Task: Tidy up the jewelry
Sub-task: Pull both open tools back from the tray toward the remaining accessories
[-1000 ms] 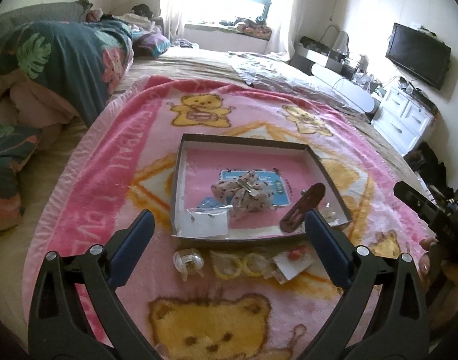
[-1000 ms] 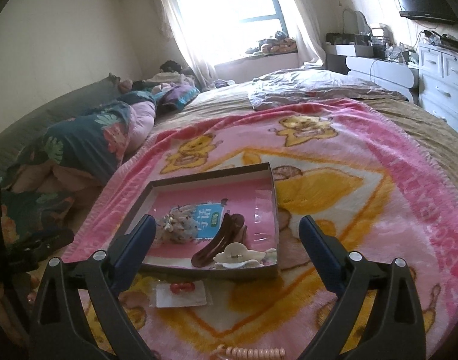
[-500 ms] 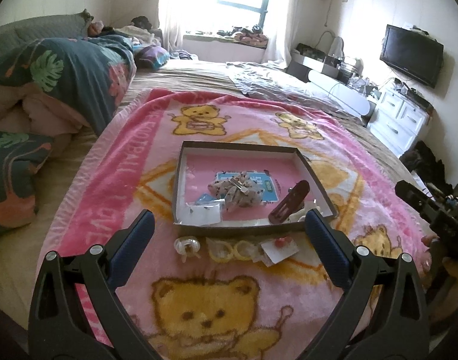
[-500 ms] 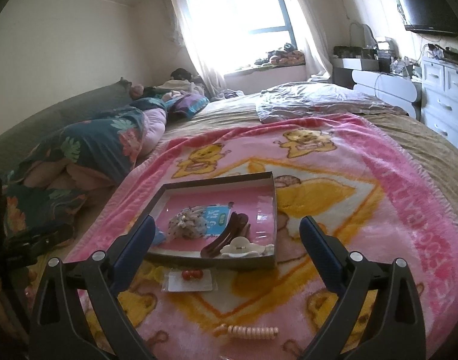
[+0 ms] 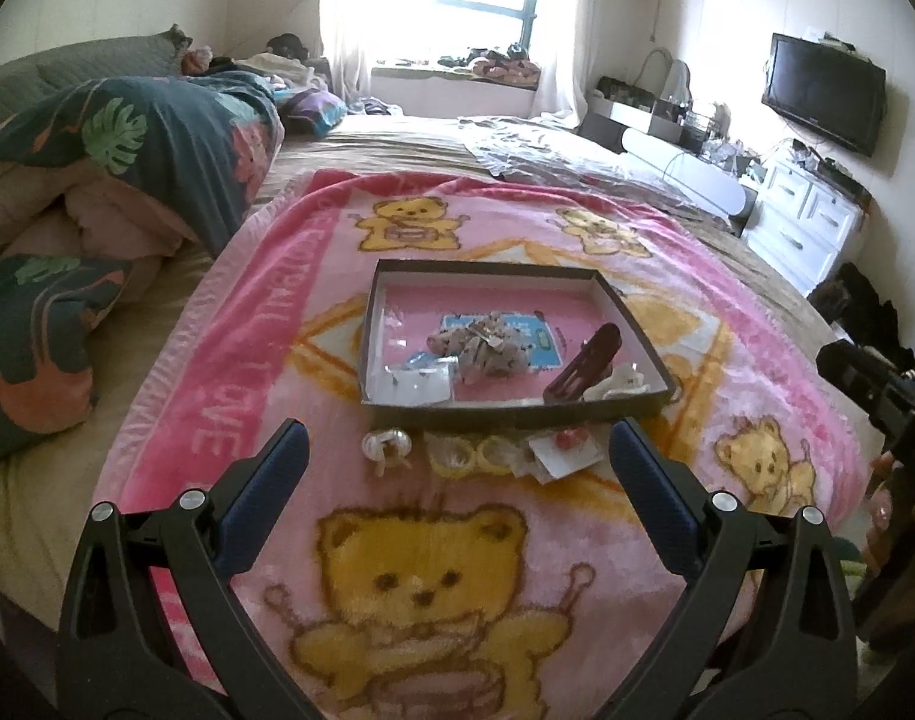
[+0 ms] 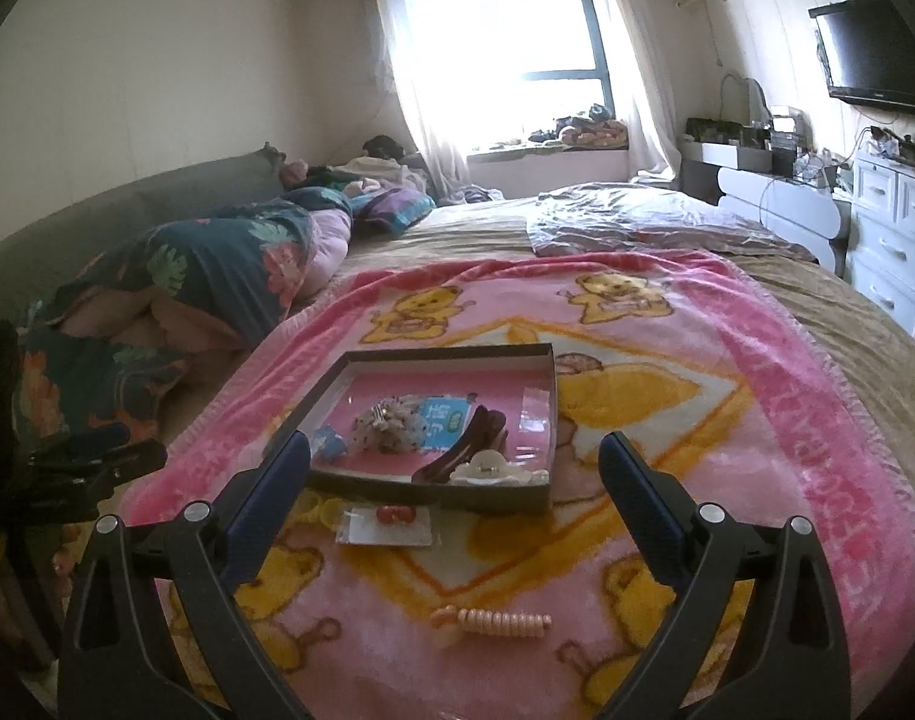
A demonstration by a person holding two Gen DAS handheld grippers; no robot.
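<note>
Pulled back from tray (image 5: 637,324) toward 6 o'clock: left claw (image 5: 457,450) and right claw (image 6: 454,462), both spread wide, empty.

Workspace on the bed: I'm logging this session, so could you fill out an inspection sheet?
Surface: pink bear blanket spread over the bed.
Job's things: shallow box holding a brown hair clip, a white claw clip and a patterned bow; outside it, yellow rings, a card with red beads and a spiral hair tie.
Clutter: quilt heaped on the bed.
Grippers: left gripper and right gripper open, empty.
Cables: wires near the dresser.
Surroundings: window, television.
</note>
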